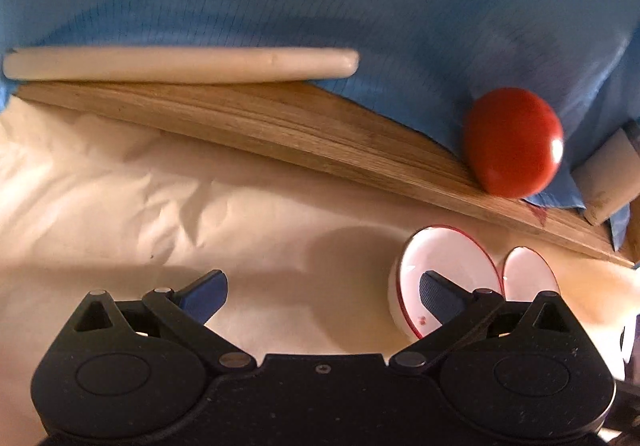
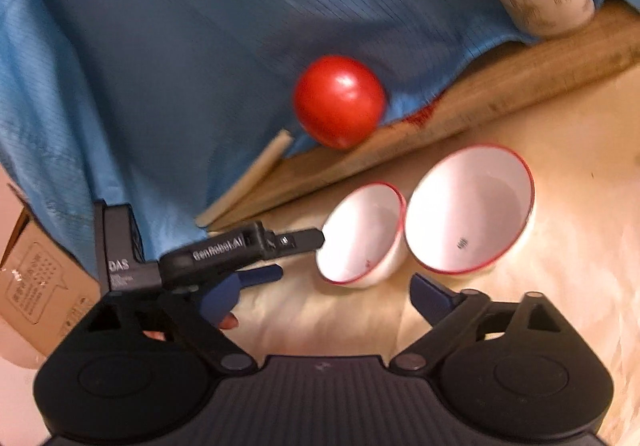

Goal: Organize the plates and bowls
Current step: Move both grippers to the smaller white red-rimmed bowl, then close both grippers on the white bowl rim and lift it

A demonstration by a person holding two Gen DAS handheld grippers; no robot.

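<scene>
Both the left gripper [image 1: 323, 292] and the right gripper [image 2: 346, 280] have their jaws spread and hold nothing, while the small bowl [image 2: 362, 232] and big bowl [image 2: 470, 208] sit rim to rim on the tabletop [image 2: 568, 174] near its wooden edge. A careless nip on one rim could knock its neighbour or tip it. The red bowl [image 2: 339, 100] seems to lean against the blue cloth [image 2: 168, 58], though blur hides its footing, and no plate is clearly shown.

Both tools are matte black with round pivot housings, silver rivets and dark blue finger pads [image 1: 204, 296]. The left tool [image 2: 256, 250] bears white lettering.
</scene>
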